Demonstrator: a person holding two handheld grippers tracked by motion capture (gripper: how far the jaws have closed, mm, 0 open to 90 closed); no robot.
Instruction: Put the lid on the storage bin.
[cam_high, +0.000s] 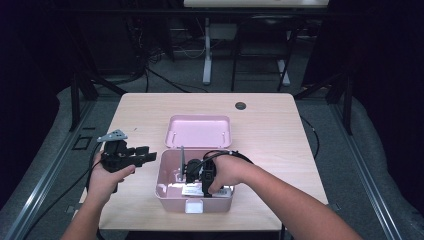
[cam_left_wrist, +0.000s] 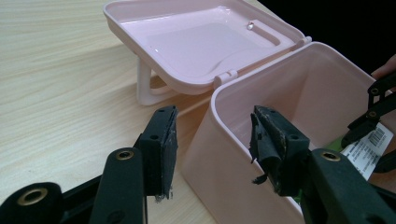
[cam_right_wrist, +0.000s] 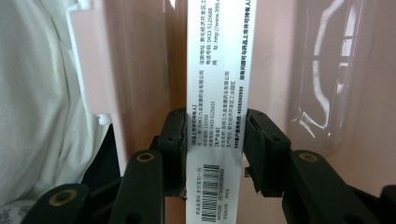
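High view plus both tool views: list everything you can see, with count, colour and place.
Table: one, light wood, under everything.
Storage box: one, pink, near table edge, lid open and lying back behind it.
Medicine carton: one, white with black print and barcode, inside the box, between the right tool's pads.
Left tool: one, black, open, jaws either side of the box's left wall.
Right tool: one, black, inside the box, shut on the carton.
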